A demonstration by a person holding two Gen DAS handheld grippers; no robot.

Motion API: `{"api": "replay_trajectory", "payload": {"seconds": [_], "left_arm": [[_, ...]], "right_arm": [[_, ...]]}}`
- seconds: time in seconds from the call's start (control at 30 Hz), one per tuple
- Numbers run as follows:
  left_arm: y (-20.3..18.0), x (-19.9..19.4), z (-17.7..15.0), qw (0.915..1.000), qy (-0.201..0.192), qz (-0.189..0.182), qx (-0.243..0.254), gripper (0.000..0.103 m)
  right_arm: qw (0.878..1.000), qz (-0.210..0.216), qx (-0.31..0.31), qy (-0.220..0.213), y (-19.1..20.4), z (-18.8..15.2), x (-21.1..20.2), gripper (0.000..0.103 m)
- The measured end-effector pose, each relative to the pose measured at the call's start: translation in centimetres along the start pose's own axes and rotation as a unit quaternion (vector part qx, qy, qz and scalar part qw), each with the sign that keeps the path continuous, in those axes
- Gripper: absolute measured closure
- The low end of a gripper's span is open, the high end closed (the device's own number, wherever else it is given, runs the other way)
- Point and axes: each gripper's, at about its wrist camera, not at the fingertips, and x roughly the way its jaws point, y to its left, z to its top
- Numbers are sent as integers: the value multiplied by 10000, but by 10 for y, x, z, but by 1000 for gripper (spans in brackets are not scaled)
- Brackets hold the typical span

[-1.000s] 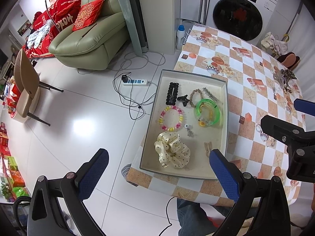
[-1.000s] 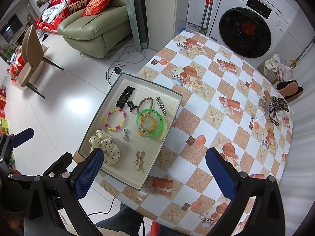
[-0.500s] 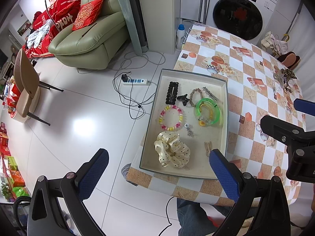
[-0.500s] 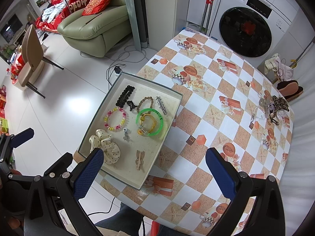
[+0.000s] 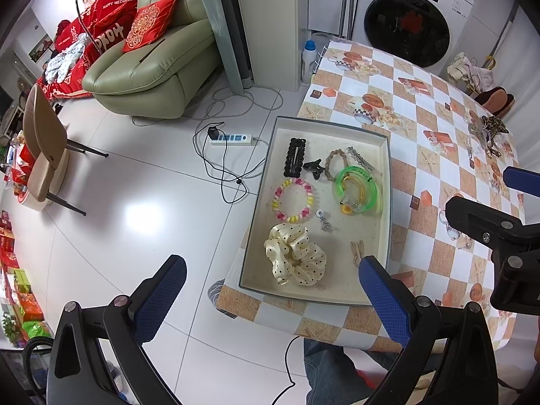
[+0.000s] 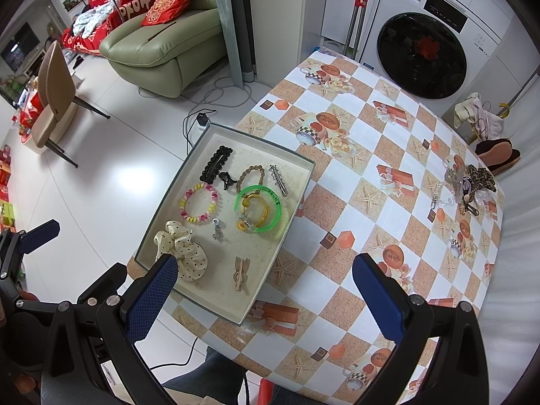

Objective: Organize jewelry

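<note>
While both grippers hang above the near edge of the table, neither has hold of anything: the left gripper has its blue-padded fingers spread wide, one pad out over the white floor and the other over the near right corner of the tray, and the right gripper is spread just as wide, its left pad over the tray's near end and its right pad over the checked tablecloth. On that shallow cream tray, which sits along the table's left edge, the sorted pieces lie apart from one another: a black beaded hair clip at the far end, a small black claw clip just beside it, a brown braided bracelet, and a silver barrette near the right wall. Closer in lies a pink-and-yellow bead bracelet, then a green translucent bangle with yellow cord inside its ring. A small silver charm rests between them, a cream polka-dot scrunchie fills the near left corner, and a tan wooden clip lies to its right. Well apart, at the far right side of the table, a tangled heap of unsorted jewelry sits with a leopard-print piece in it. A person's jeans-clad leg shows below the table edge.
</note>
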Motion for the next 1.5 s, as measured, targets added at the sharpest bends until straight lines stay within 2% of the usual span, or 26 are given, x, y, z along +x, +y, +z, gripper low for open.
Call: {"api": "replay_trajectory", "payload": {"seconds": [1.5], "left_arm": [[-3, 0, -1, 10000, 13, 26, 9, 0]], "right_arm": [[10000, 2, -1, 11, 2, 0, 0, 0]]}}
